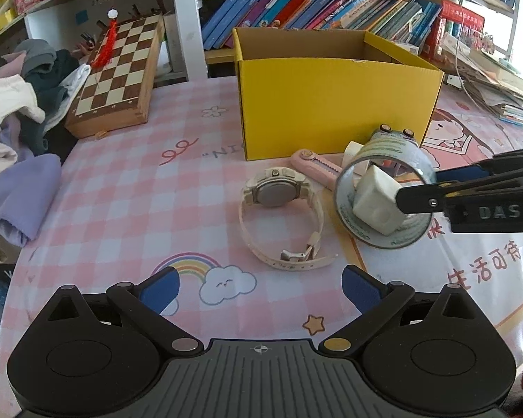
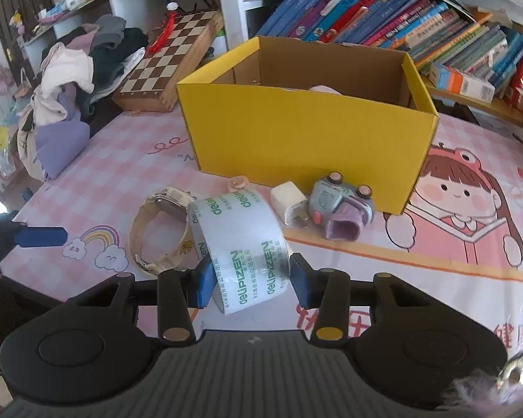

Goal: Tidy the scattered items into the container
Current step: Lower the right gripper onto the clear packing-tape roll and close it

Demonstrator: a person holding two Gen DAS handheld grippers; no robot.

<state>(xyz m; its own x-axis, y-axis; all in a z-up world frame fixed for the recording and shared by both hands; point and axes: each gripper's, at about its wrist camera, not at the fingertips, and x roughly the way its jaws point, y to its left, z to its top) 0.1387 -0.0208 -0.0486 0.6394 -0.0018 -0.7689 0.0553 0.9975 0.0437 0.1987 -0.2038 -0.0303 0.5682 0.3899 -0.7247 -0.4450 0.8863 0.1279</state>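
A yellow cardboard box [image 1: 331, 104] stands open at the back of the table; it also shows in the right wrist view [image 2: 296, 139], with something pale pink inside. My right gripper [image 2: 249, 278] is shut on a roll of clear tape [image 2: 242, 240], held just above the table; the roll shows in the left wrist view [image 1: 383, 195]. A cream wristwatch [image 1: 279, 209] lies left of the tape. A white charger plug [image 2: 291, 202], a grey-purple toy watch [image 2: 341, 205] and a pink utility knife [image 1: 317, 165] lie by the box front. My left gripper [image 1: 261, 289] is open and empty, short of the watch.
A wooden chessboard [image 1: 118, 76] leans at the back left. A pile of clothes [image 1: 17, 111] lies at the left table edge. Shelves of books [image 1: 313, 3] stand behind the box. Stacked papers [image 1: 498, 83] sit at the right.
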